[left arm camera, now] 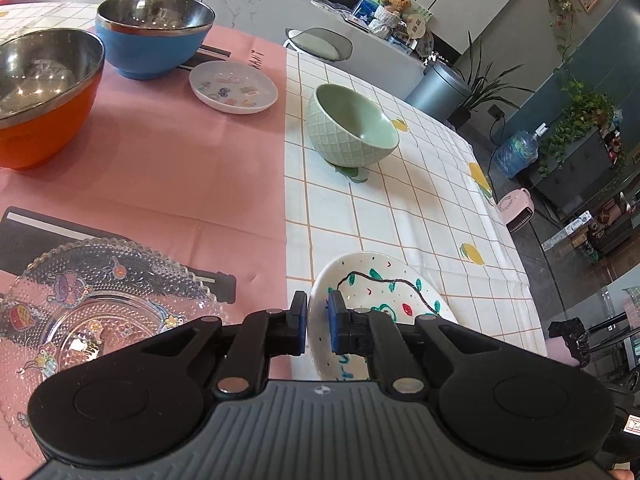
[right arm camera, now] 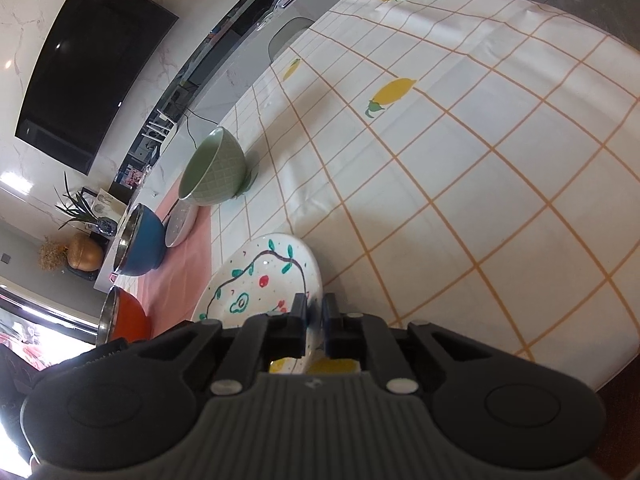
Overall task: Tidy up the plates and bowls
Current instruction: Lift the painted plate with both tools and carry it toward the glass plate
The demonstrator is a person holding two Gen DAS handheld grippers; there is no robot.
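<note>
both grippers, left gripper (left arm camera: 318, 322) and right gripper (right arm camera: 314, 322), pinch opposite rims of the painted plate (left arm camera: 384, 300) beside the green bowl (left arm camera: 352, 126).

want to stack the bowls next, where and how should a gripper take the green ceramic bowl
Judging by its pose, grip the green bowl by its rim. It sits upright and alone on the checked cloth, mouth open upward, too wide to span. Come from above on the near side, one finger inside and one outside the thin wall.
</note>
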